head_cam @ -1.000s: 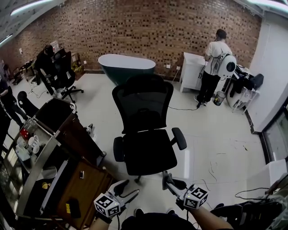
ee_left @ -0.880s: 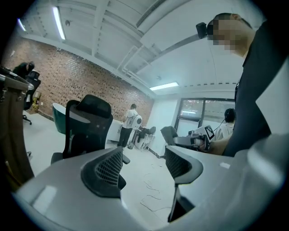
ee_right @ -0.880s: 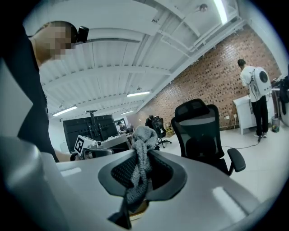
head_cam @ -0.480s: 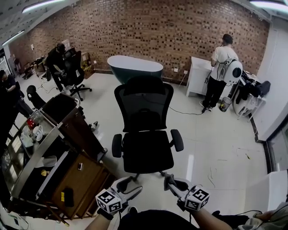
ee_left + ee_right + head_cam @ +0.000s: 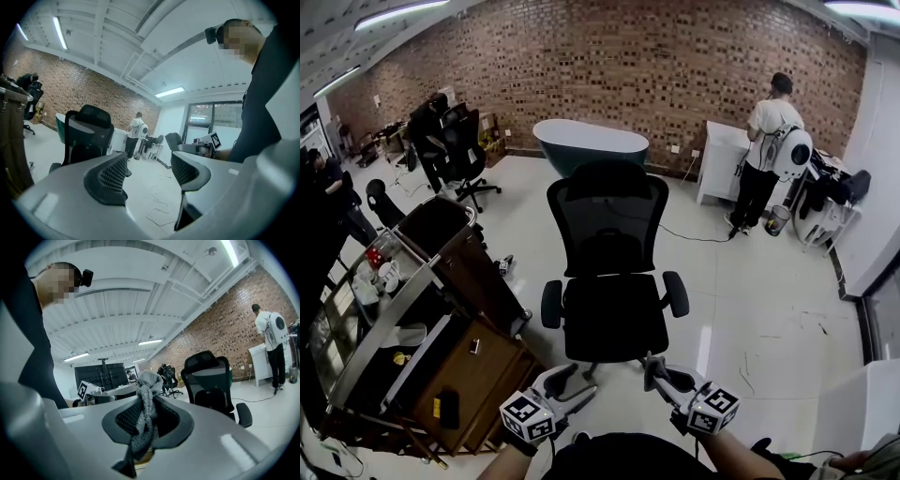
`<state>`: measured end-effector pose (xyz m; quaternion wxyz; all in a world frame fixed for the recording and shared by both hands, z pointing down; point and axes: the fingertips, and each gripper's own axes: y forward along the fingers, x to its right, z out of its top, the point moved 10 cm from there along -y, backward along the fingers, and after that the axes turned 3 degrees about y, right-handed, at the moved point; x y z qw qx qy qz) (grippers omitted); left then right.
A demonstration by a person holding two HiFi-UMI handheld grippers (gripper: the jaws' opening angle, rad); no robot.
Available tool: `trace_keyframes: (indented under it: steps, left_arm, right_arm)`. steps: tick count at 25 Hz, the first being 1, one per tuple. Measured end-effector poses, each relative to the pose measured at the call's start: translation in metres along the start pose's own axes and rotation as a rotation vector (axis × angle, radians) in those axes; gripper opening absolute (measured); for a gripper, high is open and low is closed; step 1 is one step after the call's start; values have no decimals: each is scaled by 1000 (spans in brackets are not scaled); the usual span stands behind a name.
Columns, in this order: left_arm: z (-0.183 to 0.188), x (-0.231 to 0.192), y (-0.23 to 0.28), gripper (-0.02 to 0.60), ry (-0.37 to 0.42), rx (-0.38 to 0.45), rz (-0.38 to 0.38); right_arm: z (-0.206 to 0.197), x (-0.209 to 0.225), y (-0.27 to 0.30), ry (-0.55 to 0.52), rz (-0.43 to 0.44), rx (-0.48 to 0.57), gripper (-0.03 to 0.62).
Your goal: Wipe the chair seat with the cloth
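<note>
A black mesh-backed office chair stands in the middle of the head view, its seat [image 5: 614, 319] facing me. It also shows in the left gripper view [image 5: 89, 131] and the right gripper view [image 5: 208, 380]. Both grippers hang low in front of the seat, apart from it. My left gripper [image 5: 567, 384] is open, its jaws [image 5: 147, 171] spread with nothing between them. My right gripper [image 5: 661, 375] is shut on a grey knitted cloth [image 5: 145, 411], which bunches up between the jaws and hangs below them.
A wooden cart [image 5: 441, 309] carrying cups and small items stands close to the chair's left. A teal bathtub [image 5: 591, 141] sits behind the chair. A person [image 5: 769, 150] stands at a white cabinet at the back right. Another black chair [image 5: 459, 150] is at the back left.
The head view has shifted slightly, so the room sits a bit differently in frame. Both grippers stay low in front of the chair, nearly where they were.
</note>
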<state>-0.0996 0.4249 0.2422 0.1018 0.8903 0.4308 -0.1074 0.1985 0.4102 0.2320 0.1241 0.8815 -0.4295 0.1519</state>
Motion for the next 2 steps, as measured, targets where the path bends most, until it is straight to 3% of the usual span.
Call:
trace_keyframes:
  steps: [2]
  left_arm:
    - [1,-2,-2,322,5,-2,2]
  right_arm:
    - [2,-2,3,-4,5,7,51]
